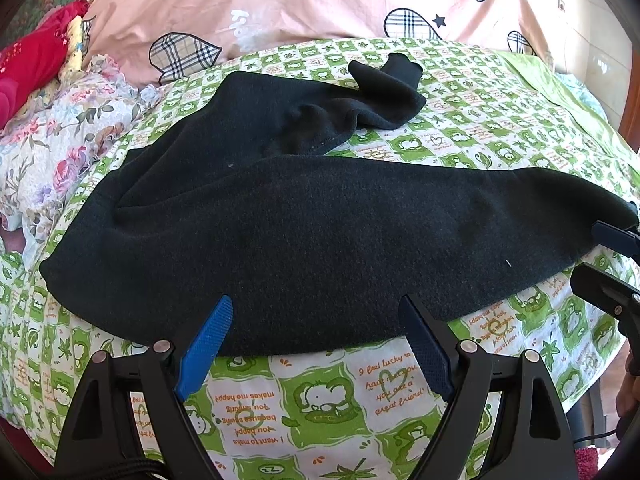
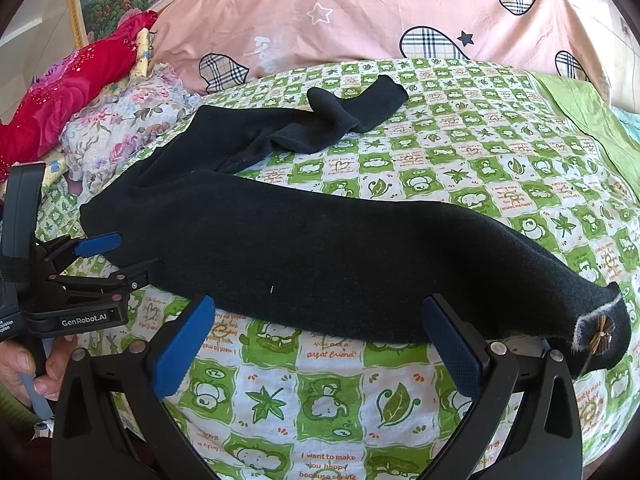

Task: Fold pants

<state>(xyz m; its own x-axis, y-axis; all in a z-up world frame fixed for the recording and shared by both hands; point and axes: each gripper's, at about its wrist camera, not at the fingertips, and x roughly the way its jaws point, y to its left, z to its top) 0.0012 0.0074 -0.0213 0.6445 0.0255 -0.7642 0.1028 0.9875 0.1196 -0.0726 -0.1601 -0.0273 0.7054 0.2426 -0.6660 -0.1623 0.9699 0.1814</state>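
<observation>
Green-and-white cartoon bedsheet (image 1: 320, 400) covers a bed, with a pink duvet (image 1: 320, 0) heaped at twelve o'clock. At nine o'clock lie a red garment (image 1: 36, 60) and a floral cloth (image 1: 68, 128). Black pants (image 1: 300, 240) sprawl across the middle of the bed, one leg running toward three o'clock, the other bunched and kinked toward one o'clock.

At the pants' near edge the left claw (image 1: 316, 344) is spread wide, fingers either side of the hem and gripping nothing. Further right, the right claw (image 2: 320, 340) is likewise spread wide just short of the long leg, whose cuff carries a small brown bow (image 2: 600, 330) at four o'clock.

Likely risks: the fabric looks thick and soft, so a pinch may catch only the top layer and leave the lower one behind. The crumpled far leg would probably fold in crooked unless smoothed first. Dragging could also rumple the sheet underneath.
</observation>
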